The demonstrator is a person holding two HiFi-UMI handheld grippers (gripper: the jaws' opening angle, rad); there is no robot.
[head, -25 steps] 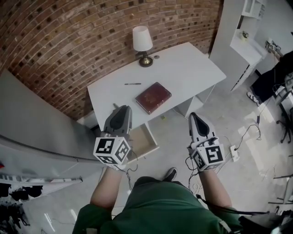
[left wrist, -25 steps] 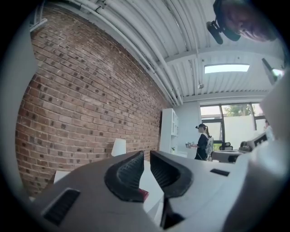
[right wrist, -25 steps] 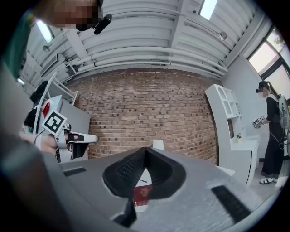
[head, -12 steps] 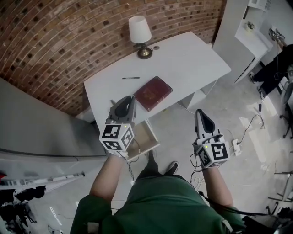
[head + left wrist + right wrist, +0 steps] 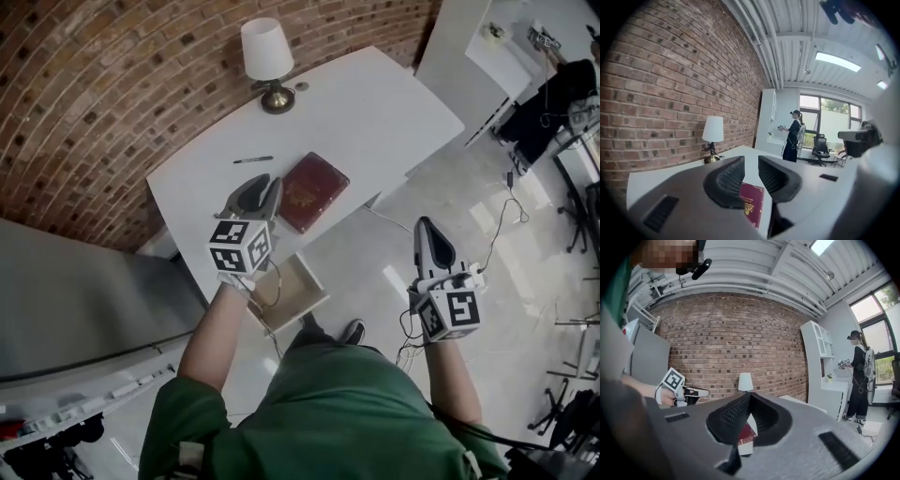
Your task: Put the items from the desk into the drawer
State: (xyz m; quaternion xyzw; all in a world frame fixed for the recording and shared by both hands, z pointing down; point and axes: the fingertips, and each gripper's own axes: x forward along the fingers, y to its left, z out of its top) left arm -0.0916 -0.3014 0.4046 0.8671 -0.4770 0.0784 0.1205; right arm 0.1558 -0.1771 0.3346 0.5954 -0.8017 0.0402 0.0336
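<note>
A dark red book (image 5: 312, 190) lies on the white desk (image 5: 375, 103), and a black pen (image 5: 253, 159) lies just behind it to the left. My left gripper (image 5: 265, 180) hovers over the desk's front left part, close to the book's left edge. Its jaws have just been opening and stand apart with nothing between them; in the left gripper view the book (image 5: 752, 204) shows beyond the gap of that gripper (image 5: 751, 161). My right gripper (image 5: 427, 223) is shut and hangs over the floor, right of the desk. An open drawer (image 5: 295, 281) sticks out below the desk's front.
A lamp (image 5: 265, 56) with a white shade stands at the desk's back by the brick wall. A grey cabinet (image 5: 75, 281) is at the left, a white shelf unit (image 5: 487, 47) at the upper right. Cables (image 5: 502, 225) lie on the floor. A person (image 5: 793, 136) stands far off.
My left gripper has come forward and down over the desk toward the book, and its jaws have parted. The right gripper has shifted a little forward.
</note>
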